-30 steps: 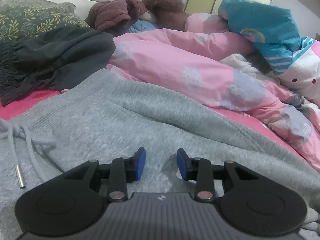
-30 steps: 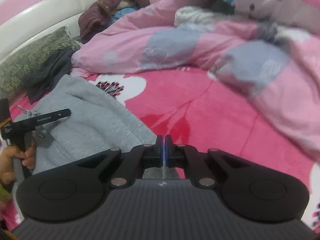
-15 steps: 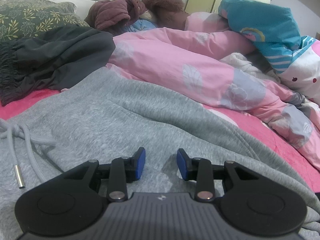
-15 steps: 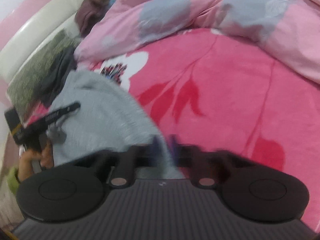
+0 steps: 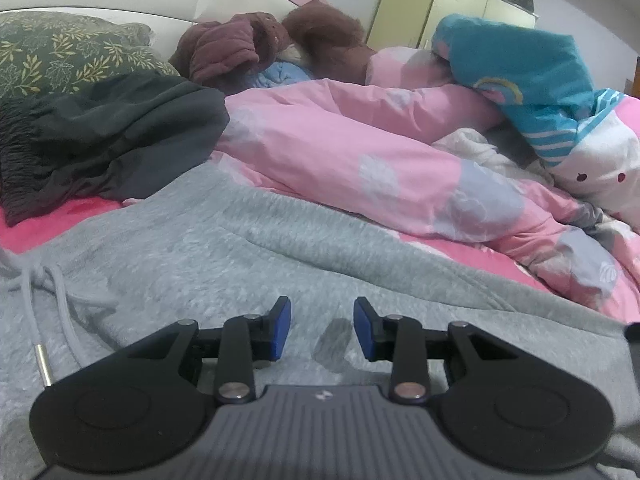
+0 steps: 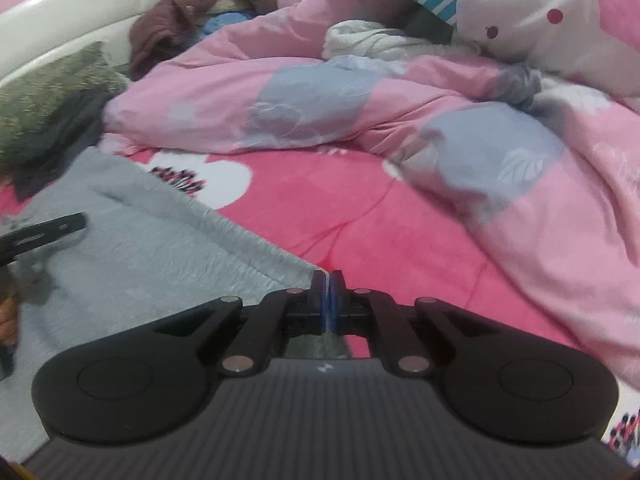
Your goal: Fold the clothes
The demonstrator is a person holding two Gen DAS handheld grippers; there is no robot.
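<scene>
From the left wrist view, the left gripper (image 5: pixel 322 328) hovers low over the grey sweatpants (image 5: pixel 208 264), its blue pads spread apart with nothing between them; the garment lies spread across the pink bed sheet (image 5: pixel 48 224), filling the foreground. The risk here, as I judge it, is the drawstring (image 5: pixel 60 312): its thin cord with a metal tip lies loose just left of the gripper and could snag or drag out of line when the cloth is lifted. The fabric is a thick, fuzzy fleece with soft ridges, so a pinch might take one layer only. Beyond it sit a dark grey garment (image 5: pixel 108 140) in limp crumples, a puffy pink duvet (image 5: pixel 360 152) with a smooth sheen, and a leaf-print pillow (image 5: pixel 60 52). From the right wrist view, the right gripper (image 6: pixel 329 300) has its pads pressed together at the sweatpants' near edge (image 6: pixel 160 248); a sliver of grey seems to show between and below them, so it is probably clamped on the hem, though blur makes that uncertain. If the hold is shallow, the heavy fleece could slip free mid-fold, and the duvet (image 6: pixel 320 92) close behind leaves little room, so the cloth may bunch against it. The left gripper's black finger (image 6: pixel 44 232) shows at the far left above the fleece.
</scene>
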